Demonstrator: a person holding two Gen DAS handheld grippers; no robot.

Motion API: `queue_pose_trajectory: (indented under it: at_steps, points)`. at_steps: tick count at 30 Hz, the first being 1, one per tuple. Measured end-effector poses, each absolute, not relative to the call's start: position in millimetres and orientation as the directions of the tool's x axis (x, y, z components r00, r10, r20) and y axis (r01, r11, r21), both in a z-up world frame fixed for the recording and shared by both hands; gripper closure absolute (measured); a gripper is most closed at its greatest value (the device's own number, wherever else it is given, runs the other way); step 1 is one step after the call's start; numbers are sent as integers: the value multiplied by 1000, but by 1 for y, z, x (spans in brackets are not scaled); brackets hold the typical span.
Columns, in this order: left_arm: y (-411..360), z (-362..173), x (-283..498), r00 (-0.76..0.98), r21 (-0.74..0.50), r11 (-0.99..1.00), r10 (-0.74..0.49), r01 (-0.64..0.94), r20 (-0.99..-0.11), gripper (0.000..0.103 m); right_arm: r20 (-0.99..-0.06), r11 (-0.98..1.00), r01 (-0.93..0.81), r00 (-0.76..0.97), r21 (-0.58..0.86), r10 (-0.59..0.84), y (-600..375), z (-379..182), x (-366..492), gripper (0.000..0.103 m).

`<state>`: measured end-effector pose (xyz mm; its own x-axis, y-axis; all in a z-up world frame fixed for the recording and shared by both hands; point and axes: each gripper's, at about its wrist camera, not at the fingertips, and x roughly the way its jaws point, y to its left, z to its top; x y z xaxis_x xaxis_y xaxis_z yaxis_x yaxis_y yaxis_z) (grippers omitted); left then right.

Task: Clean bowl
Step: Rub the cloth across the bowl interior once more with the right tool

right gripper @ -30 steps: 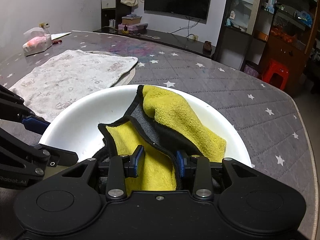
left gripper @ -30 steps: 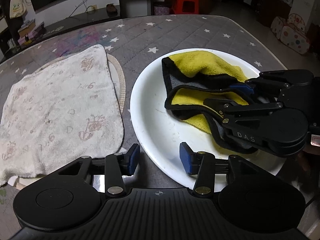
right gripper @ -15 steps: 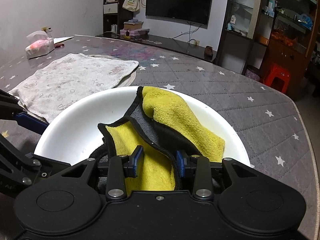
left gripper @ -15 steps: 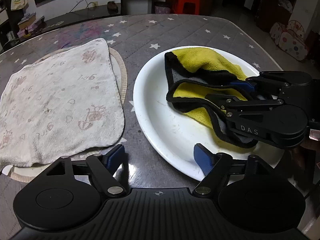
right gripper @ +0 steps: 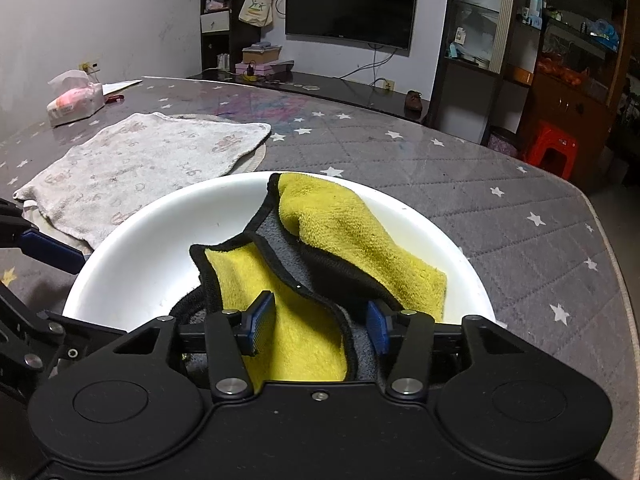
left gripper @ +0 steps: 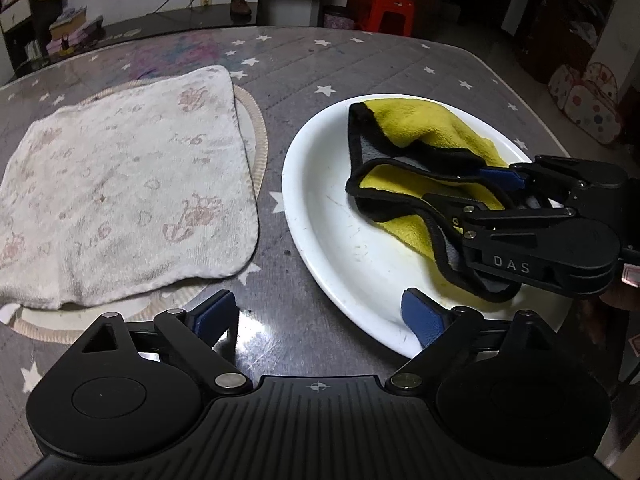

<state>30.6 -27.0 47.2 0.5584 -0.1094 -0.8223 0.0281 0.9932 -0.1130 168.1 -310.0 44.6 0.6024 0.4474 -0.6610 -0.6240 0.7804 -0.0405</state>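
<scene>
Grey quilted cloth with white stars under a glossy sheet covers the table (left gripper: 304, 72) I am working at, and a dark flat television (right gripper: 350, 2) hangs on the white far wall, with a red plastic stool (right gripper: 554, 148) on the floor to the right.

On my left wrist camera, the wide shallow white bowl (left gripper: 344, 248) sits on the right half of the table, and a pale printed towel (left gripper: 120, 184) lies flat to its left over a round woven mat (left gripper: 258, 136), near the bowl but apart from it. My left gripper (left gripper: 320, 316) is at the near edge with its jaws opening wide; one blue pad is over bare table, the other at the bowl's near rim, and nothing is between them.

Inside the bowl lies the crumpled yellow microfibre cloth with black edging and a grey underside (right gripper: 340, 224), spread from the far rim towards the near right side. My right gripper (right gripper: 320, 326) reaches into the bowl from the near right. Its jaws are opening, and a fold of the cloth sits between the blue pads (right gripper: 260, 322); I can see gaps on both sides, so the cloth is released rather than pinched.

A soft pack of tissues (right gripper: 74, 102) rests at the far left of the table.
</scene>
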Motion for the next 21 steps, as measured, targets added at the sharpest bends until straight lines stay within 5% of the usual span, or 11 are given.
queue_pose_trajectory:
  at_steps: [4,12,21]
  points:
    - [-24,49,28,566,-122,992,-116,27,-816,11,-673,785,-618,596,-37,438,-307,46,170,52]
    - [-24,54,23,582,-121,992,-116,30,-805,11,-667,778,-625,605,-60,435,-304,47,164,82]
    - [-36,55,23,564,-116,991,-135,71,-814,19,-626,781,-613,658,-121,420,-306,53,153,95]
